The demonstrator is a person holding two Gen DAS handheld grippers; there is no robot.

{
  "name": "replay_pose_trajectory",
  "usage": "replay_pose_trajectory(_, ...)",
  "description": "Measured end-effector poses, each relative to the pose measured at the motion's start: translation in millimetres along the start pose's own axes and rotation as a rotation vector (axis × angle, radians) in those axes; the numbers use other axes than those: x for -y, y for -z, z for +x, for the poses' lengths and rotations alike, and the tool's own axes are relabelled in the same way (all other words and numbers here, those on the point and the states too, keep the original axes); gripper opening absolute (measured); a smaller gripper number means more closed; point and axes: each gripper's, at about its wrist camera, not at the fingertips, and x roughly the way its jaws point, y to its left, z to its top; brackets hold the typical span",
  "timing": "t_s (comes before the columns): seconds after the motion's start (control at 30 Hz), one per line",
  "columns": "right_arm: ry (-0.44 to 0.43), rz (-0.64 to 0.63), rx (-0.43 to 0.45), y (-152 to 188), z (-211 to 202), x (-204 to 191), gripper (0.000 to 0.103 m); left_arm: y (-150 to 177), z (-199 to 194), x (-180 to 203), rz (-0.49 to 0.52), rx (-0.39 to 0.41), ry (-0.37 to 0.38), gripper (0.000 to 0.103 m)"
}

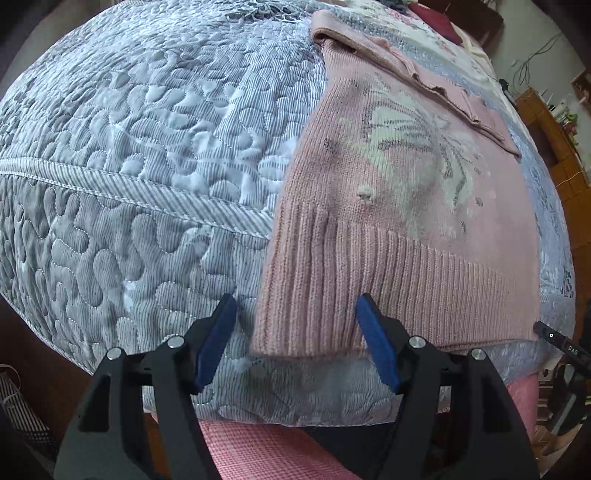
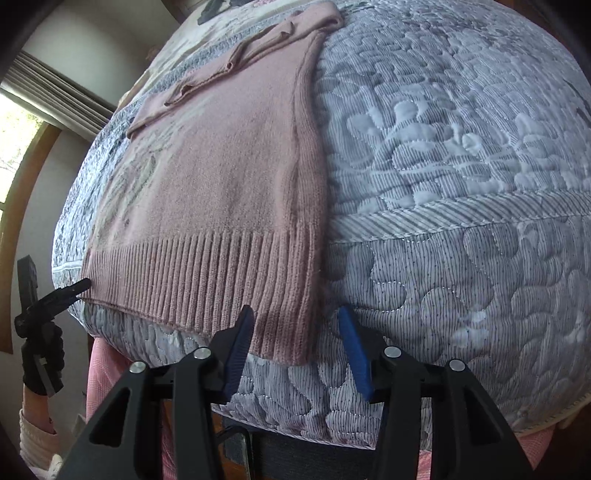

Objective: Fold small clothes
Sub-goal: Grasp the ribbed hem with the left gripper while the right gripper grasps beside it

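A small pink knitted sweater (image 1: 399, 206) with a white butterfly pattern lies flat on a grey-blue quilted bedspread (image 1: 147, 155), its ribbed hem toward me and a sleeve folded across its top. My left gripper (image 1: 295, 314) is open, its blue fingers straddling the hem's left corner. The right wrist view shows the same sweater (image 2: 229, 192) from the other side. My right gripper (image 2: 295, 325) is open around the hem's right corner. The left gripper's tip (image 2: 74, 288) shows at the hem's far corner.
The quilt (image 2: 461, 166) drapes over the bed's front edge, with pink checked fabric (image 1: 266, 450) below it. A window with blinds (image 2: 33, 122) is at the left. Wooden furniture (image 1: 546, 125) stands at the right, and dark red cloth (image 1: 439, 18) lies at the far end.
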Motion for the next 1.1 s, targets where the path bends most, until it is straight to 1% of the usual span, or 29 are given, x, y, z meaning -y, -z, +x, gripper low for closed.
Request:
replay_pose_trajectory(0.03,-0.007,-0.006,0.000,0,0,-1,0.041,0,1,1,0.000,0.001,0.000,0.068)
replay_pose_trajectory(0.07,-0.022,-0.005,-0.005,-1,1,-1,0.032,0,1,3,0.001,0.001,0.005,0.068)
replay_pose_trajectory(0.1,-0.031,0.003,-0.007,-2,1,0,0.031,0,0,3,-0.001,0.000,0.012,0.066)
replay_pose_trajectory(0.13,-0.036,0.011,-0.007,-2,1,0,0.031,0,0,4,-0.005,0.001,0.013,0.061)
replay_pose_trajectory(0.17,-0.043,0.018,-0.009,-2,2,2,0.031,0,-1,4,-0.010,0.000,0.016,0.059)
replay_pose_trajectory(0.27,-0.060,0.037,-0.020,-3,5,6,0.031,0,-2,2,-0.020,-0.007,0.030,0.054)
replay_pose_trajectory(0.33,-0.060,0.032,-0.025,-4,5,7,0.029,-1,-2,2,-0.025,-0.010,0.030,0.044)
replay_pose_trajectory(0.37,-0.057,0.028,-0.026,-5,5,6,0.022,-1,-3,1,-0.028,-0.009,0.037,0.041)
replay_pose_trajectory(0.4,-0.061,0.024,-0.030,-6,4,5,0.014,-1,-5,-2,-0.031,-0.006,0.044,0.031)
replay_pose_trajectory(0.43,-0.083,0.032,-0.038,-6,4,6,0.011,-1,-7,-2,-0.036,-0.006,0.064,0.019)
replay_pose_trajectory(0.57,-0.141,0.044,-0.033,-10,-6,7,0.010,-1,-15,-2,-0.043,-0.001,0.094,0.016)
replay_pose_trajectory(0.67,-0.204,0.052,-0.017,-15,-18,6,0.010,-4,-22,-4,-0.067,0.008,0.157,0.016)
replay_pose_trajectory(0.73,-0.239,0.061,-0.002,-20,-26,6,0.010,-8,-29,-4,-0.077,0.022,0.185,0.016)
replay_pose_trajectory(0.87,-0.303,0.085,0.036,-38,-44,7,0.009,-24,-46,1,-0.074,0.065,0.242,0.015)
replay_pose_trajectory(0.97,-0.316,0.093,0.068,-57,-57,7,0.009,-43,-57,10,-0.059,0.106,0.251,0.015)
replay_pose_trajectory(1.1,-0.288,0.091,0.100,-86,-67,6,0.009,-74,-60,17,-0.064,0.148,0.252,0.015)
